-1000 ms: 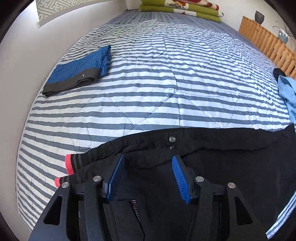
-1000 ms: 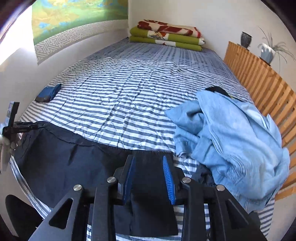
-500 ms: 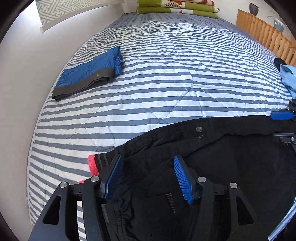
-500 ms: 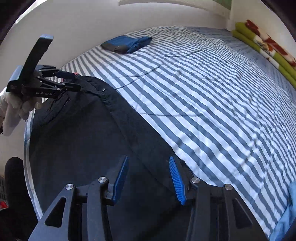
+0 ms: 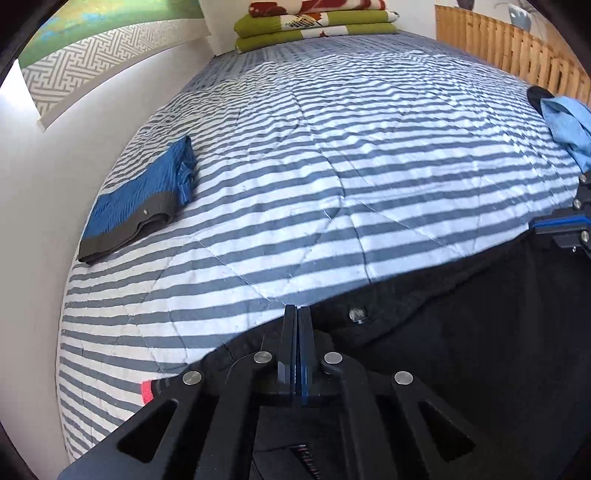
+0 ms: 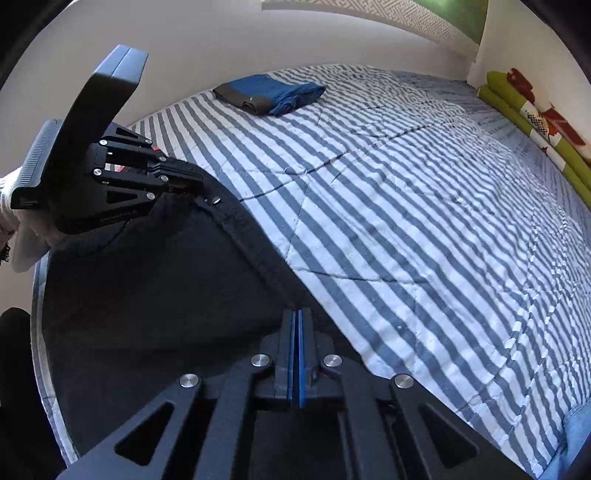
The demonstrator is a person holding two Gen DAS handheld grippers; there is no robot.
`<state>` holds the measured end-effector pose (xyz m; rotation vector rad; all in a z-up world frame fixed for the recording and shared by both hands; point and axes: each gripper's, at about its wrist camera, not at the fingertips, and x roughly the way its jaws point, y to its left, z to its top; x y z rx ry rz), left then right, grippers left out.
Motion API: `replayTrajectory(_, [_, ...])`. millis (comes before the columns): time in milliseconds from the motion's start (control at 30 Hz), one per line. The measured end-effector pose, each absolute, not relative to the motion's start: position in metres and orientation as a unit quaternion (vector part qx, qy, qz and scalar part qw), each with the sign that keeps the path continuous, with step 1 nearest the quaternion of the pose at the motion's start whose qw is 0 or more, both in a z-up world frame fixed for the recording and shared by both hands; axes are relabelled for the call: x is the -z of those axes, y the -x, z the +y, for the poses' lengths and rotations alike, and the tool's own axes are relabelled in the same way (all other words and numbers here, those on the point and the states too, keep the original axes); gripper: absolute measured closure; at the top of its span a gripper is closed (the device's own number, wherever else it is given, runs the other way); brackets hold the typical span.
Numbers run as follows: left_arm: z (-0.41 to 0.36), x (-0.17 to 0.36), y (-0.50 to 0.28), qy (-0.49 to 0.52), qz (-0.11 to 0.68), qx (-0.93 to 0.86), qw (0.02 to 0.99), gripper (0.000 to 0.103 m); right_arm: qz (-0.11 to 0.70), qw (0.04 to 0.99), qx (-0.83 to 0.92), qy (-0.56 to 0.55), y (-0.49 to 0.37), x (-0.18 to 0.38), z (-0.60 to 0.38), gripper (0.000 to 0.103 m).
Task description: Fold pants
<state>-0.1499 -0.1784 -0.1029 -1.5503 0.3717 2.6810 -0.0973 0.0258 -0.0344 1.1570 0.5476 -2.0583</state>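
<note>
Black pants [image 5: 461, 350] lie spread across the near end of the striped bed, with a metal button [image 5: 357, 314] on the waistband. My left gripper [image 5: 297, 314] is closing, its blue pads pressed together on the waistband edge just left of the button. In the right wrist view the pants [image 6: 147, 295] fill the lower left. My right gripper [image 6: 297, 317] is also closing, pads together on the far edge of the fabric. The left gripper [image 6: 197, 182] shows there pinching the waistband by the button [image 6: 216, 200]. The right gripper [image 5: 543, 225] enters at the right edge.
A folded blue and grey garment [image 5: 144, 199] lies near the wall on the striped quilt [image 5: 332, 166]. Light blue denim clothes [image 5: 569, 125] sit by the wooden slatted rail [image 5: 498, 48]. Green folded blankets [image 5: 317, 26] are stacked at the far end.
Both grippers went from open over the pants to shut on the top edge. The right gripper swung left from the denim pile to the pants' edge.
</note>
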Motion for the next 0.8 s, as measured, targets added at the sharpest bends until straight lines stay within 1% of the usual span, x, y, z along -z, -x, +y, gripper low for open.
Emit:
replayTrajectory(100, [-0.187, 0.095, 0.161, 0.503, 0.075, -0.861, 0.020, 0.103, 0.213, 0.321, 0.806, -0.450, 0.108, 0.037, 0.027, 0.102])
replayTrajectory(133, [-0.189, 0.091, 0.161, 0.507, 0.066, -0.859, 0.023, 0.100, 0.209, 0.311, 0.807, -0.455, 0.113, 0.041, 0.028, 0.102])
replayTrajectory(200, [-0.190, 0.084, 0.155, 0.504, 0.071, -0.861, 0.011, 0.087, 0.197, 0.317, 0.799, -0.471, 0.118, 0.049, 0.031, 0.102])
replayTrajectory(233, [-0.191, 0.080, 0.149, 0.500, 0.077, -0.862, 0.005, 0.074, 0.191, 0.333, 0.784, -0.488, 0.120, 0.053, 0.033, 0.102])
replayTrajectory(267, [-0.192, 0.075, 0.142, 0.496, 0.079, -0.864, 0.003, 0.073, 0.184, 0.341, 0.772, -0.503, 0.121, 0.053, 0.036, 0.100])
replayTrajectory(333, [-0.192, 0.063, 0.124, 0.489, 0.079, -0.869, 0.003, 0.073, 0.153, 0.339, 0.774, -0.513, 0.123, 0.042, 0.053, 0.095])
replayTrajectory(400, [-0.185, 0.049, 0.101, 0.477, 0.078, -0.875, 0.018, 0.073, 0.111, 0.328, 0.790, -0.506, 0.121, 0.018, 0.087, 0.083])
replayTrajectory(500, [-0.162, 0.034, 0.069, 0.470, 0.070, -0.878, 0.058, 0.073, 0.060, 0.293, 0.824, -0.481, 0.102, -0.024, 0.165, 0.076])
replayTrajectory(633, [-0.108, 0.028, 0.038, 0.466, 0.085, -0.874, 0.114, 0.073, 0.005, 0.193, 0.855, -0.481, 0.054, -0.052, 0.283, 0.075])
replayTrajectory(700, [-0.069, 0.027, 0.025, 0.462, 0.101, -0.869, 0.145, 0.070, -0.017, 0.136, 0.861, -0.490, 0.023, -0.051, 0.333, 0.075])
replayTrajectory(800, [-0.002, 0.029, 0.005, 0.457, 0.128, -0.856, 0.203, 0.062, -0.070, 0.094, 0.856, -0.503, -0.026, -0.032, 0.391, 0.073])
